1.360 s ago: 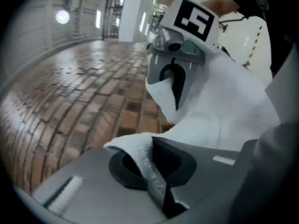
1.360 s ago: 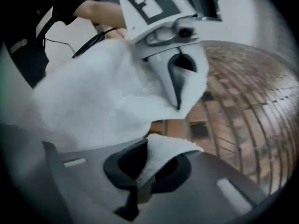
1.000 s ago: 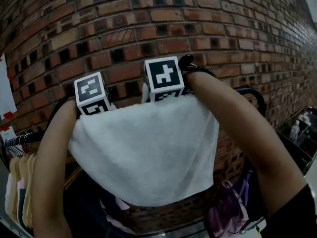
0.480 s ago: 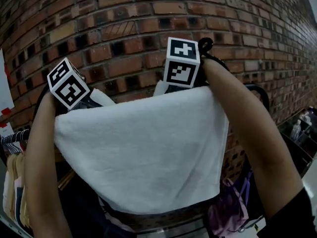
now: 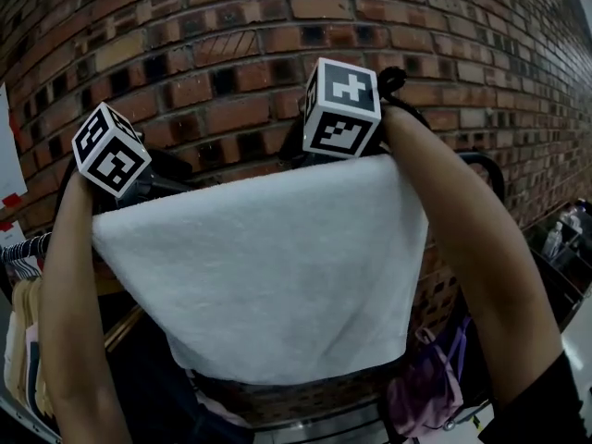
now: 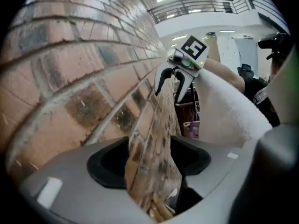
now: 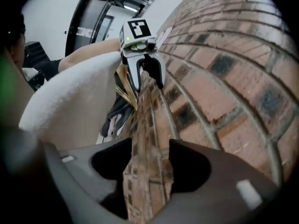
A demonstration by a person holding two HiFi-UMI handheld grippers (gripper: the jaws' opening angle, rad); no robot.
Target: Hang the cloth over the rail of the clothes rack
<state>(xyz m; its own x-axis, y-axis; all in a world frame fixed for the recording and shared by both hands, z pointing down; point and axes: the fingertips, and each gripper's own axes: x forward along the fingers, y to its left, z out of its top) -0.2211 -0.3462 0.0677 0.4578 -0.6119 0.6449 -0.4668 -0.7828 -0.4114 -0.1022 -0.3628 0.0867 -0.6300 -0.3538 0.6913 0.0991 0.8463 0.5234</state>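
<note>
Left gripper view: left gripper point(image 6: 150, 171) has its jaws apart, with only brick wall point(image 6: 70, 78) showing in the gap. The white cloth point(image 6: 224, 111) sits just beside it on the right and is not pinched. The right gripper point(image 6: 170, 88) opposite also has its fingers spread.

Right gripper view: same here. The jaws are apart with bare brick between them, and the cloth is off to the left.

Head view: the cloth hangs flat with a level top edge between both grippers. The rail is hidden under it; only the rack's black end point(image 5: 483, 169) shows. Looks draped and let go, so only the withdrawal is left. The wall is close ahead and hung garments point(image 5: 23, 340) are low left, so free room is back toward the person.
</note>
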